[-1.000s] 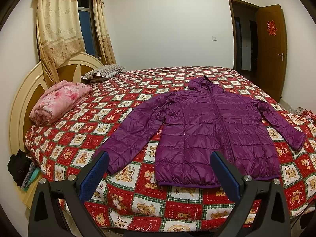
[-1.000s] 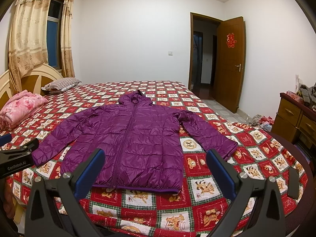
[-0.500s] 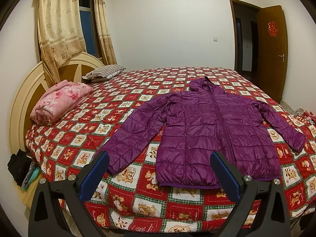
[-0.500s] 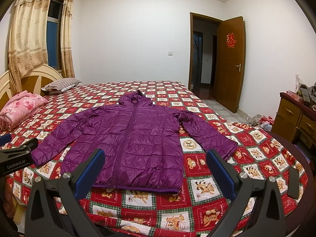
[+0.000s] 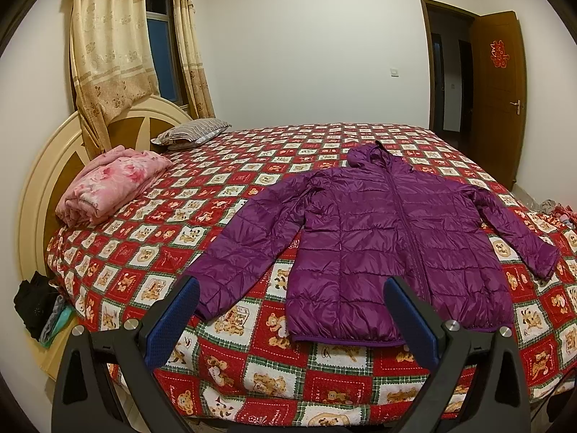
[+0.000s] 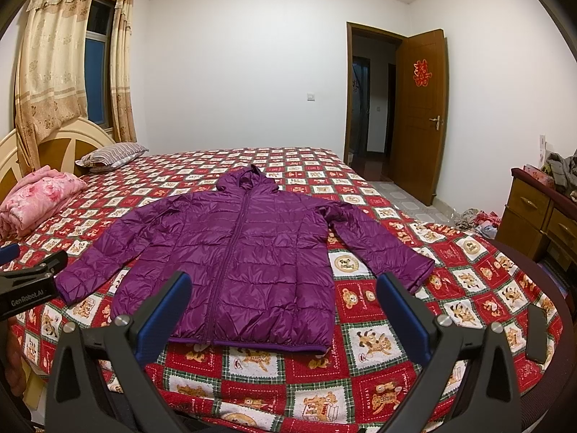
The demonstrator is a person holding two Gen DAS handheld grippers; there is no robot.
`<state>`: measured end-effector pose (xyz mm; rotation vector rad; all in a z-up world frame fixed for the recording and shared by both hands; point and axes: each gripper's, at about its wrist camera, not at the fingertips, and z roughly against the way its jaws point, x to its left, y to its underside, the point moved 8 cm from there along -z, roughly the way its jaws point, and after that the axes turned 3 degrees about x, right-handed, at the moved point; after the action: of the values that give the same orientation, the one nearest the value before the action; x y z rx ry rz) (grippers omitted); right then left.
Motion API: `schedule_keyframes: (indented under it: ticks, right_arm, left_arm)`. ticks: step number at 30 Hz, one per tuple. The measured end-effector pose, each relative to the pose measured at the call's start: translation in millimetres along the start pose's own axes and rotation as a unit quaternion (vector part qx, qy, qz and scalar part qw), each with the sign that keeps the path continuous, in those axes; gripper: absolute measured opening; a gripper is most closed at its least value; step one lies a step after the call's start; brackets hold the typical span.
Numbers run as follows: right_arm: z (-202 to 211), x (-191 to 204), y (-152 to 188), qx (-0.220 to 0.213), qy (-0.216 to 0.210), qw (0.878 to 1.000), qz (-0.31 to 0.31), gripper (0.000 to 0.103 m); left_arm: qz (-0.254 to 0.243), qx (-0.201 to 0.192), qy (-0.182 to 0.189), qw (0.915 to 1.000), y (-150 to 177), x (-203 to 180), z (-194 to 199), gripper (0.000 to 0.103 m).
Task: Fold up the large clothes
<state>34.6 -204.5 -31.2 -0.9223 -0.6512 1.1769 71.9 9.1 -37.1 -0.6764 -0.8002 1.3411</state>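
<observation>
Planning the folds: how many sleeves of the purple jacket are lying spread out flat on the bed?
2. One sleeve angles out toward the headboard side, its cuff near the bed's near edge; the other sleeve angles out toward the door side. Neither is tucked under the jacket.

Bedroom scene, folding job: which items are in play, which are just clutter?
In play: purple jacket, spread flat on the bed; left gripper and right gripper, both open.

Clutter: pink blanket, striped pillow, dresser, floor clothes.

Shiny purple quilted hooded jacket [image 5: 389,238]; red/white/green checked bear-print bedspread [image 5: 202,216]; pink floral folded blanket [image 5: 111,187]; striped grey pillow [image 5: 191,135].
</observation>
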Motion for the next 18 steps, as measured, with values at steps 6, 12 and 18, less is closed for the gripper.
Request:
schedule_keyframes:
  ticks: [6, 12, 18]
  right_arm:
    - [-10, -2, 6, 0.006, -0.005, 1.000, -0.002, 0.103]
    - [-64, -38, 26, 0.056, -0.001, 0.998, -0.042, 0.103]
    - [-122, -104, 29, 0.089, 0.045, 0.991, -0.091, 0.103]
  left_arm:
    - [0.007, 0.012, -0.001, 0.9999, 5, 4, -15, 0.102]
    - [0.002, 0.056, -0.017, 0.9983, 18, 5, -66, 0.102]
    - [-0.067, 0.065, -0.003, 0.9956, -3, -23, -108, 0.102]
